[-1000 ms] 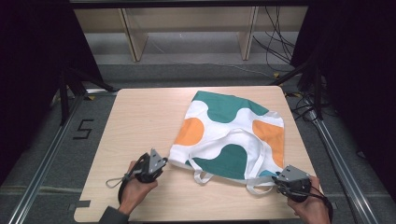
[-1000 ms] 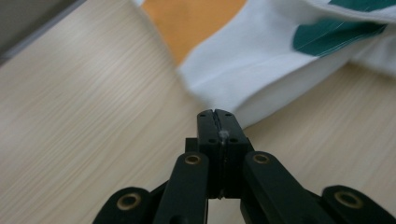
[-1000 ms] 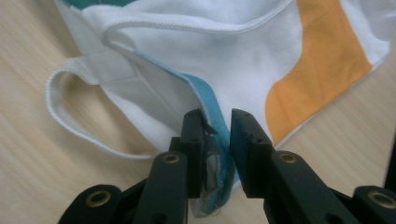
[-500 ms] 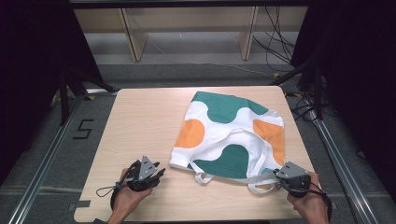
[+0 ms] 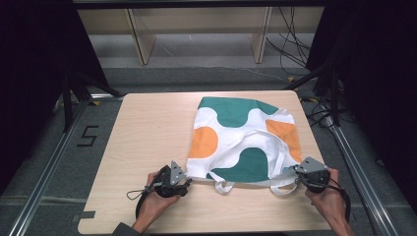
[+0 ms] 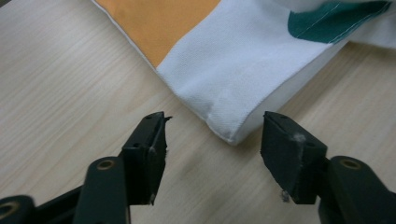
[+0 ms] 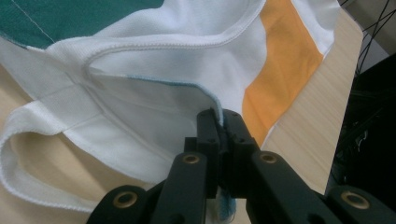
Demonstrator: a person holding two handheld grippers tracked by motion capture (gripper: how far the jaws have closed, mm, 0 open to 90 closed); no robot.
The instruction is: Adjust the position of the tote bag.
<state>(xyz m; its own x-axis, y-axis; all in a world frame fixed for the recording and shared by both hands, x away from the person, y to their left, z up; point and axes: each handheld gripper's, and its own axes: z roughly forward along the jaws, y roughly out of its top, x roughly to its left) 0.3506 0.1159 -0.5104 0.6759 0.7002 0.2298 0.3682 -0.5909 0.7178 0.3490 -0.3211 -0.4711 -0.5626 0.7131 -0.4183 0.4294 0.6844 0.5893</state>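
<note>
A white tote bag (image 5: 243, 135) with green and orange patches lies flat on the right half of the wooden table (image 5: 147, 128), its handles toward the near edge. My left gripper (image 5: 186, 183) sits at the bag's near left corner (image 6: 229, 126); its jaws have just been opening and now stand apart, the corner lying just ahead of them, untouched. My right gripper (image 5: 296, 172) is at the near right corner, its jaws shut on the bag's edge (image 7: 205, 100), with cloth pinched between the pads.
The table's near edge runs just under both hands. The left half of the table top is bare wood. Metal rails (image 5: 44, 167) flank the table, and cables (image 5: 295, 44) hang at the back right near a shelf unit (image 5: 196, 29).
My left gripper has let go of the bag's near left corner and drawn back toward the near edge. The right gripper has pulled the right corner outward and the bag lies flatter.
</note>
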